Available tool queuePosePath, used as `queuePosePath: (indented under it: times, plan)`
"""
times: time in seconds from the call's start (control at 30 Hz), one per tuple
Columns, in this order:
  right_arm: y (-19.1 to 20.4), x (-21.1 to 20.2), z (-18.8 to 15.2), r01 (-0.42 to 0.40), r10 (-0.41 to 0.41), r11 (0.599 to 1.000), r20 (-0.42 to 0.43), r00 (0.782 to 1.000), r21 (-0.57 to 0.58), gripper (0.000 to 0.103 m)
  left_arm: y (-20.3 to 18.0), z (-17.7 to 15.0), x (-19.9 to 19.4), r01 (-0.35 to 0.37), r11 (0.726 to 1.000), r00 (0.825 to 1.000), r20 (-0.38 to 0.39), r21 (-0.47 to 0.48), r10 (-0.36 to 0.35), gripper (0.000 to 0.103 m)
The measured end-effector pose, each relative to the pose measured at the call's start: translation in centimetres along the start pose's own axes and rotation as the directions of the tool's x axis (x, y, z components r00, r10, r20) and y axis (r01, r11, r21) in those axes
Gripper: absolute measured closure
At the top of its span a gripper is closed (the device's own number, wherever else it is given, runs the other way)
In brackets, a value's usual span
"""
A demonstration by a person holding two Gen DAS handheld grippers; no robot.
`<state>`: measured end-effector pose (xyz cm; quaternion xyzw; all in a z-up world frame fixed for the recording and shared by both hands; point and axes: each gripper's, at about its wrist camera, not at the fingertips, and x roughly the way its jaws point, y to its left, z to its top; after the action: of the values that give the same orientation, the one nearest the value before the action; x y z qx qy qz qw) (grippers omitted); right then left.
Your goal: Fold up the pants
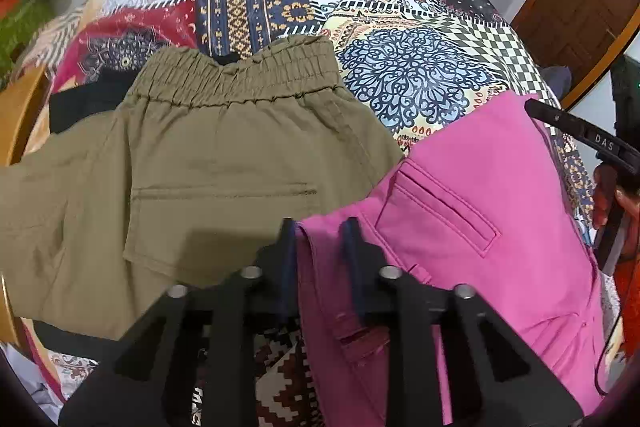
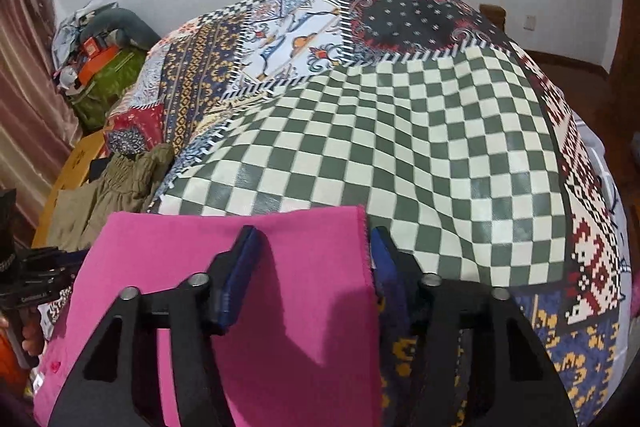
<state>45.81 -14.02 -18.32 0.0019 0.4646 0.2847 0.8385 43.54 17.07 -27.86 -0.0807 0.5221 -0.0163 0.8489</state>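
Pink pants [image 1: 480, 211] edge between left gripper [image 1: 320, 231] jaws, right gripper [image 2: 310, 243] jaws spread, straddling hem

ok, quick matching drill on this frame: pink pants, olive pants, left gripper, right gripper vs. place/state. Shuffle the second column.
Column 1:
1. pink pants
2. olive pants
3. left gripper
4. right gripper

Column 2:
A. elastic waistband, lying to the left of the other pair
B. jaws astride a pink fabric edge near the welt pocket
C. held at both ends on the patchwork bedspread
D. jaws wide, astride the pink edge over green checks

Pairs: 1-C, 2-A, 3-B, 4-D
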Motion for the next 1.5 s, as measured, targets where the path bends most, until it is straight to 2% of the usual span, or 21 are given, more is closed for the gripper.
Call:
queuePosePath:
  times: [0.03, 0.1, 0.13, 0.2, 0.27, 0.43, 0.6, 0.8, 0.97, 1.27, 1.5]
  plan:
    - [0.0, 0.1, 0.1, -0.001, 0.001, 1.000, 0.002, 1.000, -0.005, 0.063, -0.3, 0.0, 0.0, -0.025, 1.000, 1.000, 0.004, 0.011, 0.025, 0.090]
    - [0.5, -0.2, 0.1, 0.011, -0.011, 1.000, 0.007, 1.000, -0.024, 0.087, -0.8, 0.0, -0.3, -0.061, 0.998, 0.998, 0.019, 0.031, 0.061, 0.092]
    - [0.6, -0.1, 0.3, 0.020, -0.020, 0.999, 0.003, 1.000, -0.033, 0.093, -0.9, -0.1, -0.5, -0.074, 0.997, 0.997, 0.024, 0.035, 0.073, 0.092]
    - [1.1, -0.1, 0.5, 0.039, -0.039, 0.998, -0.001, 0.999, -0.055, 0.098, -1.1, -0.1, -1.1, -0.099, 0.994, 0.994, 0.041, 0.042, 0.097, 0.093]
    - [1.4, -0.2, 1.0, 0.051, -0.051, 0.997, 0.010, 0.999, -0.065, 0.099, -1.3, 0.2, -2.4, -0.138, 0.989, 0.988, 0.073, 0.057, 0.134, 0.093]
    - [1.8, -3.5, 2.3, 0.060, -0.054, 0.996, 0.092, 0.994, -0.070, 0.099, -1.4, 1.4, -7.1, -0.159, 0.985, 0.977, 0.154, 0.062, 0.148, 0.093]
    - [3.1, -9.4, 4.4, 0.063, -0.046, 0.995, 0.205, 0.978, -0.076, 0.100, -2.6, 2.6, -12.7, -0.167, 0.984, 0.955, 0.258, 0.055, 0.148, 0.093]
    - [5.3, -15.4, 4.1, 0.066, -0.036, 0.993, 0.286, 0.957, -0.096, 0.100, -4.5, 1.9, -16.9, -0.164, 0.984, 0.942, 0.305, 0.067, 0.136, 0.093]
    - [5.9, -18.4, 1.8, 0.054, -0.022, 0.993, 0.293, 0.956, -0.102, 0.100, -6.2, -0.9, -19.2, -0.167, 0.981, 0.941, 0.313, 0.098, 0.129, 0.093]
    - [6.7, -23.0, -5.6, 0.027, 0.005, 0.993, 0.268, 0.963, -0.116, 0.100, -7.9, -8.0, -21.5, -0.173, 0.974, 0.943, 0.309, 0.147, 0.121, 0.094]
    - [7.0, -23.7, -11.7, 0.034, -0.008, 0.992, 0.212, 0.977, -0.119, 0.100, -8.6, -13.5, -21.2, -0.162, 0.972, 0.953, 0.283, 0.168, 0.110, 0.095]
